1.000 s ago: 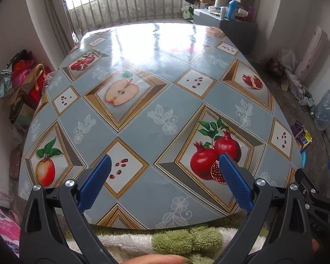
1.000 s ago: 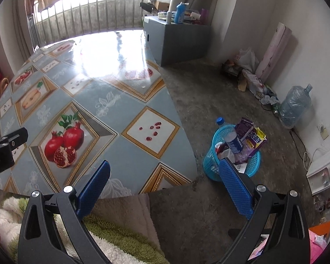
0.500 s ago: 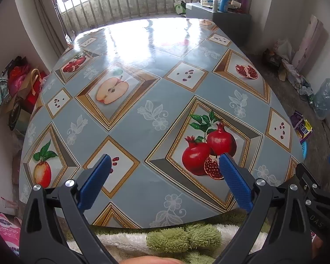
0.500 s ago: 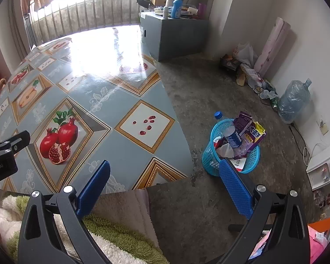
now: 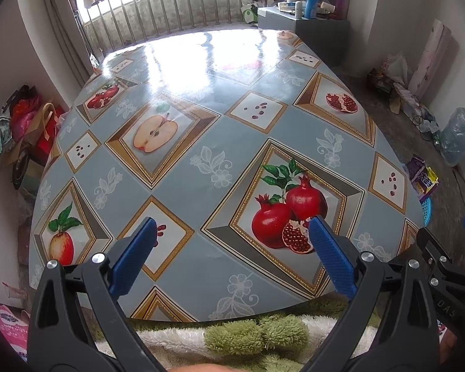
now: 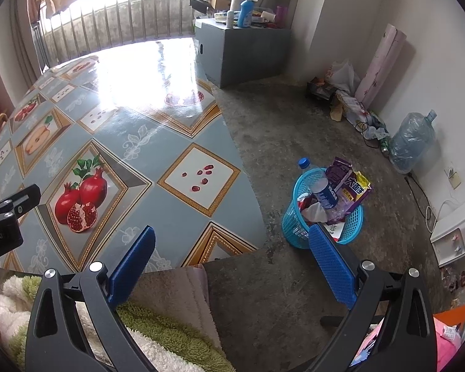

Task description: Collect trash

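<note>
both views have pulled back and up; left tongs (image 5: 231, 235) and right tongs (image 6: 232, 241) gape empty, worktop (image 5: 201, 161) bare, trash basket (image 6: 322, 217) full. looks finished.

Table (image 5: 220, 155) sits straight ahead, running back to the window bars (image 5: 176, 9). Basket (image 6: 322, 217) on the floor right of the table's near corner — bottle (image 6: 321, 187) and snack bags (image 6: 350, 183) stand in it. Cabinet (image 6: 245, 52) behind, at the table's far right; water jug (image 6: 412, 142) by the right wall.
</note>
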Demonstrator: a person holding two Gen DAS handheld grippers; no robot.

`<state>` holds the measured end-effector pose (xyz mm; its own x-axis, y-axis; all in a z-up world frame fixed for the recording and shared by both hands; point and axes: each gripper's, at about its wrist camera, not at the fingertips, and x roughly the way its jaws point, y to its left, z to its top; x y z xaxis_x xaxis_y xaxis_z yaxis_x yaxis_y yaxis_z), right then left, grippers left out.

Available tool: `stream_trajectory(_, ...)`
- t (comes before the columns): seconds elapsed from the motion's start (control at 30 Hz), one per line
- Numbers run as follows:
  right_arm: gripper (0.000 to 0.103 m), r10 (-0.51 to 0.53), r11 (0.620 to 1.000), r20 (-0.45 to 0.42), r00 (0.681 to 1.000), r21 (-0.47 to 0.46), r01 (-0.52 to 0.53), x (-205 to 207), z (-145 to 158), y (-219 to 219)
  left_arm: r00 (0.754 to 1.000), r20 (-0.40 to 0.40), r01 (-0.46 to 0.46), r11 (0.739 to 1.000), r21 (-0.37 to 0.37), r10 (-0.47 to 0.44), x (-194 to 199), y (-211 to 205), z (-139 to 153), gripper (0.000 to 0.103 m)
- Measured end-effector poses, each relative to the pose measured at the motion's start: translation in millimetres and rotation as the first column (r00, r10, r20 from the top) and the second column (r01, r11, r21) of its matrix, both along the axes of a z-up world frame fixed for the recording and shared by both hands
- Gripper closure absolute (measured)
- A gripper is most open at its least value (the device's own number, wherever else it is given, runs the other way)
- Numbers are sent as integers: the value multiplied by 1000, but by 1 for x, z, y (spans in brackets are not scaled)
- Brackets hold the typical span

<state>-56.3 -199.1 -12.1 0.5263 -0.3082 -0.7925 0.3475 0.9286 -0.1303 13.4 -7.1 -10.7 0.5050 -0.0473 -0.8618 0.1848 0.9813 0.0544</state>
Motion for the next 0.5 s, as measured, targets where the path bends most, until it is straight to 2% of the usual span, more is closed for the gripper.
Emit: stream_trajectory(0.5,7,-5,1000,9,1000,1,5,-1,2,-1,1000,4,-2,1000,4,2,-1,1,2,9)
